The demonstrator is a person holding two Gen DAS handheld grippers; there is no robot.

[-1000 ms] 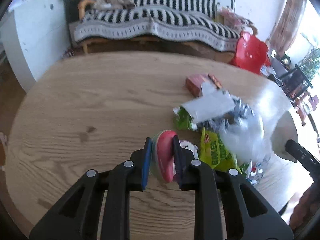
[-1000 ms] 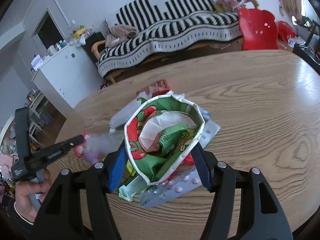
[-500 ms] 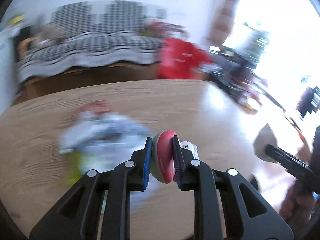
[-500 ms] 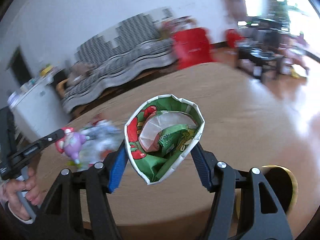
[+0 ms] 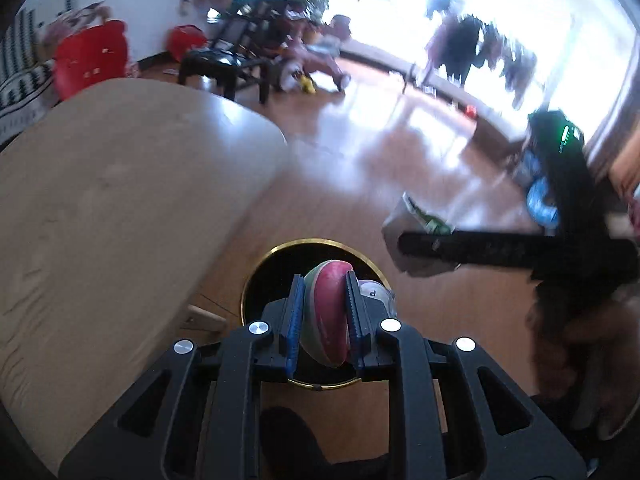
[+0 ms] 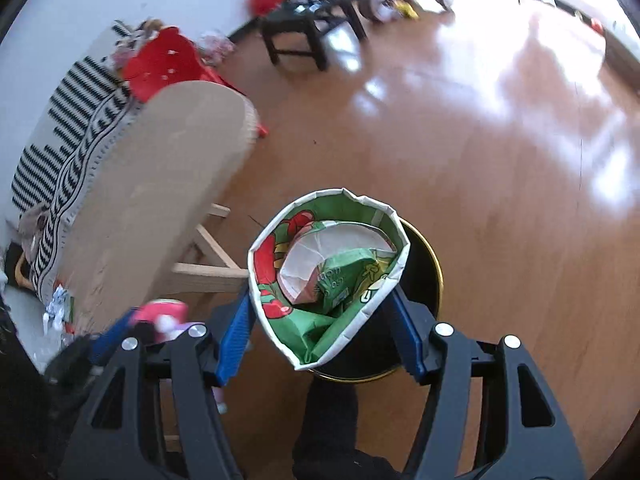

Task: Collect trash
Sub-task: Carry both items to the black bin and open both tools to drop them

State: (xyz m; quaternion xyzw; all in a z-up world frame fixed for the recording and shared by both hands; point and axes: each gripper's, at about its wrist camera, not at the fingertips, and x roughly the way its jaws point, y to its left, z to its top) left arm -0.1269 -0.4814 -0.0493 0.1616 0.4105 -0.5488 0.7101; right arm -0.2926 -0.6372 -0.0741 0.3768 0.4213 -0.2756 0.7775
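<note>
Progress: two pieces of trash off surface [image 6: 152, 184], both poised above bin [image 5: 256, 280], neither dropped yet. Few scraps [image 6: 58, 308] left at surface's near-left end.

Left tool [image 5: 322, 316] clamped on red-and-green squashed wrapper [image 5: 328, 312], over bin mouth.

Right tool [image 6: 326, 312] clamped on crumpled green carton [image 6: 328, 272], over bin.

Versus a second earlier: both tools were above surface beside trash pile; now swung out over floor [image 6: 480, 160], pointing down at bin. Grips unchanged.

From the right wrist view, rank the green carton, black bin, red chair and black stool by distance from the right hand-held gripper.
1. Green carton, clamped in the right hand-held gripper.
2. Black bin, directly beneath.
3. Red chair, upper left, past the table.
4. Black stool, top centre.
</note>
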